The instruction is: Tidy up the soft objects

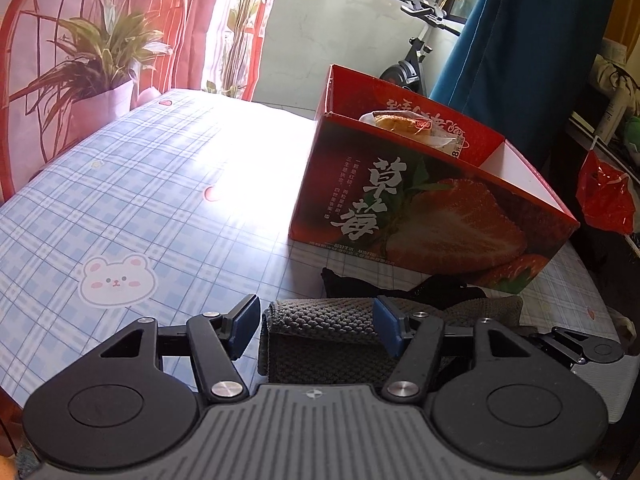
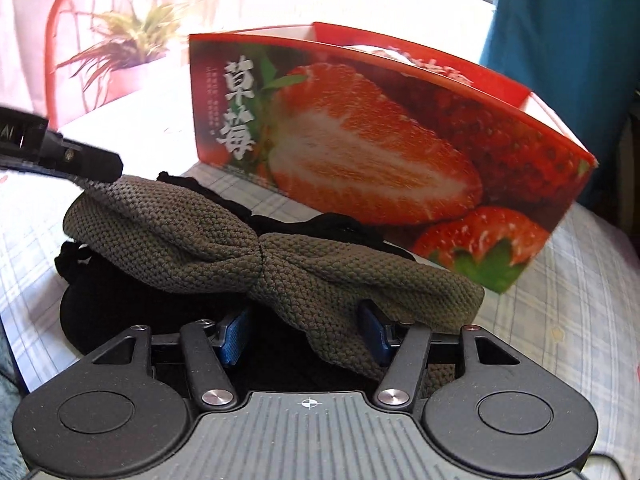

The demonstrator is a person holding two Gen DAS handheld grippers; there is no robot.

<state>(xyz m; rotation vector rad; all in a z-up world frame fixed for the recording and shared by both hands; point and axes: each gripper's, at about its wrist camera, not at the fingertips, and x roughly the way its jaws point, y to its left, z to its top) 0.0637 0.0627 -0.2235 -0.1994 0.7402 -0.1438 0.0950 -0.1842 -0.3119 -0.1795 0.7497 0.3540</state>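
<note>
An olive-grey knitted headband [image 2: 224, 240] with a knot in its middle lies on the table in front of the red strawberry box [image 2: 360, 136]. A black soft item [image 2: 332, 224] lies under it. My right gripper [image 2: 304, 332] is open, its blue pads on either side of the headband's near right end. My left gripper [image 1: 314, 326] is open around the headband's left end [image 1: 320, 320]; one of its fingers [image 2: 92, 164] shows at the left of the right wrist view. The box [image 1: 420, 208] holds a wrapped bun [image 1: 404, 122].
The table has a blue plaid cloth [image 1: 140, 208] with a bear sticker [image 1: 116, 278]. A potted plant [image 1: 100, 92] and red chair [image 1: 24, 32] stand at the far left. A red bag [image 1: 606, 196] and a blue curtain [image 1: 520, 52] are at the right.
</note>
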